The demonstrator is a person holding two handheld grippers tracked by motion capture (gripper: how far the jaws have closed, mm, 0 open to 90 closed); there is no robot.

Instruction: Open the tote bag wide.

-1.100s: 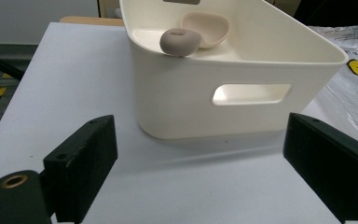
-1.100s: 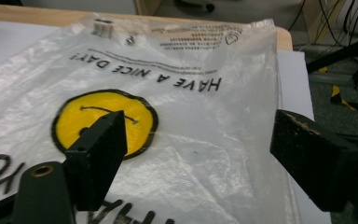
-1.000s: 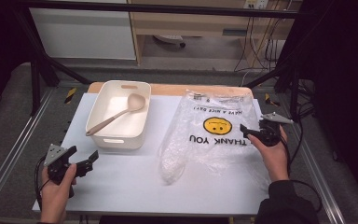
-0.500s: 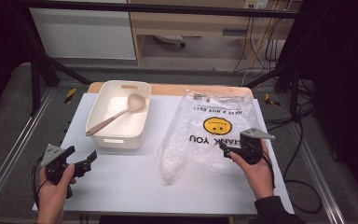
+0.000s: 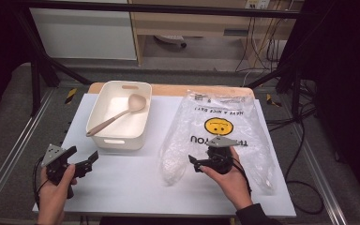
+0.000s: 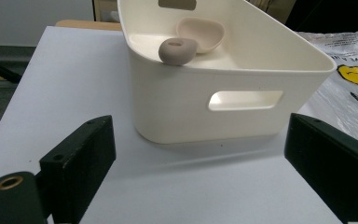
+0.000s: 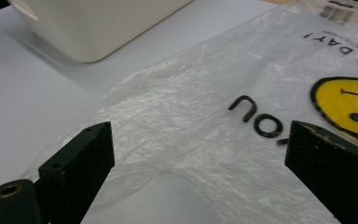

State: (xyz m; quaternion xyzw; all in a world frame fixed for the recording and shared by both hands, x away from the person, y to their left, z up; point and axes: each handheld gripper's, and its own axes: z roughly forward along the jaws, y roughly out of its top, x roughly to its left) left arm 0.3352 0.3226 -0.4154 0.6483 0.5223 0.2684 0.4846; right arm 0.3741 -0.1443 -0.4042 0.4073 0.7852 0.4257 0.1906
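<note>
Right claw [image 5: 196,164] hangs wide open over the bag [image 5: 225,117], nothing between its jaws, probably lined up for the crumpled near edge. Bag lies flat on the table [image 5: 136,187]. Left claw [image 5: 93,161] open, idle. Bin [image 5: 119,115] with spoon [image 5: 122,112] beside it, not blocking.

Clear plastic bag [image 5: 225,126] on the bench's right half carried a yellow smiley face, black "THANK YOU" and smaller "HAVE A NICE DAY!", all upside down from the person's side. White label near its far edge unreadable.
</note>
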